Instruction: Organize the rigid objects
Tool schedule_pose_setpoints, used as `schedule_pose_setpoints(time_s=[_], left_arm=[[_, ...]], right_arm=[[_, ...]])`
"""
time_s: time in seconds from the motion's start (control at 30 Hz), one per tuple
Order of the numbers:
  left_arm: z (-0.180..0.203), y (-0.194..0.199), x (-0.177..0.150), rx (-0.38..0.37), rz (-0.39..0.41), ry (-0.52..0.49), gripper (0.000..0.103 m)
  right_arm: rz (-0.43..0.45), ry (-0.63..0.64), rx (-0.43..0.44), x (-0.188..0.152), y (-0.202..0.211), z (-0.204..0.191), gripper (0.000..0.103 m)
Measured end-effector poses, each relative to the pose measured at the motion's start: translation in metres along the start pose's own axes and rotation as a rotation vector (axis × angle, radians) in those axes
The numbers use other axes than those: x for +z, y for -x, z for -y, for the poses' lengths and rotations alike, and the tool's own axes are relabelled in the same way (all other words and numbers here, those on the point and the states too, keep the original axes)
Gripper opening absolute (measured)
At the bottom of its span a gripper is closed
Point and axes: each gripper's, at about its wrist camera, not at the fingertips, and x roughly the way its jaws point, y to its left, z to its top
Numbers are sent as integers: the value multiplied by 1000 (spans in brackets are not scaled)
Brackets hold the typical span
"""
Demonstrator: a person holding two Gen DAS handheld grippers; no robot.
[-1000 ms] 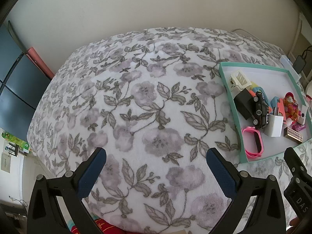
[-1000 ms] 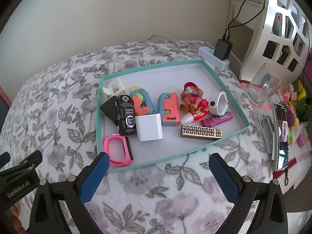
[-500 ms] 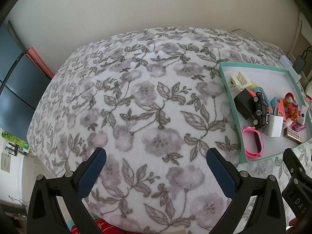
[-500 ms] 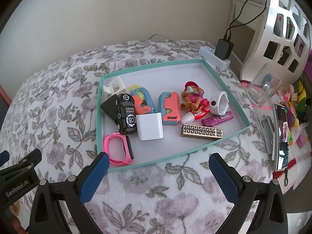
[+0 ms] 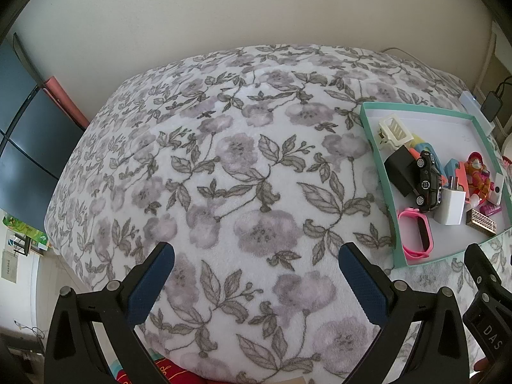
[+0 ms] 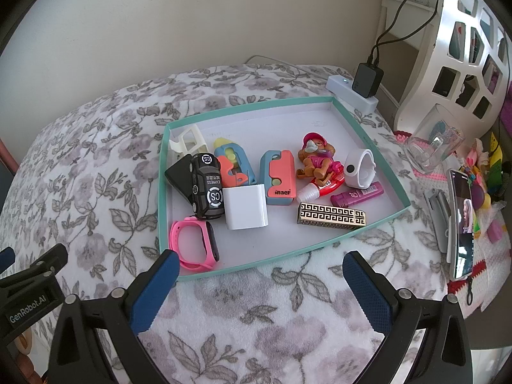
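Note:
A teal-rimmed white tray point(image 6: 374, 142) lies on a floral blanket and holds several small objects: a black toy car point(image 6: 207, 188), a white charger cube point(image 6: 245, 206), a pink watch point(image 6: 195, 244), a gold patterned bar point(image 6: 331, 214), a monkey figure point(image 6: 315, 160) and a white band point(image 6: 360, 168). My right gripper point(image 6: 257, 288) is open and empty, just in front of the tray's near rim. My left gripper point(image 5: 256, 280) is open and empty over bare blanket, left of the tray point(image 5: 384, 172).
The floral blanket point(image 5: 224, 160) covers a bed against a wall. A power strip with a black charger point(image 6: 366, 81) lies behind the tray. A glass point(image 6: 432, 144), a phone point(image 6: 462, 224) and small toys sit to the right. Dark furniture point(image 5: 19, 134) stands left.

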Motion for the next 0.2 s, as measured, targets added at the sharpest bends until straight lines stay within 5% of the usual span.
schedule_pose_setpoints(time_s=[0.2], left_arm=[[0, 2, 1, 3, 5, 0, 102]], right_arm=[[-2, 3, -1, -1, -1, 0, 103]])
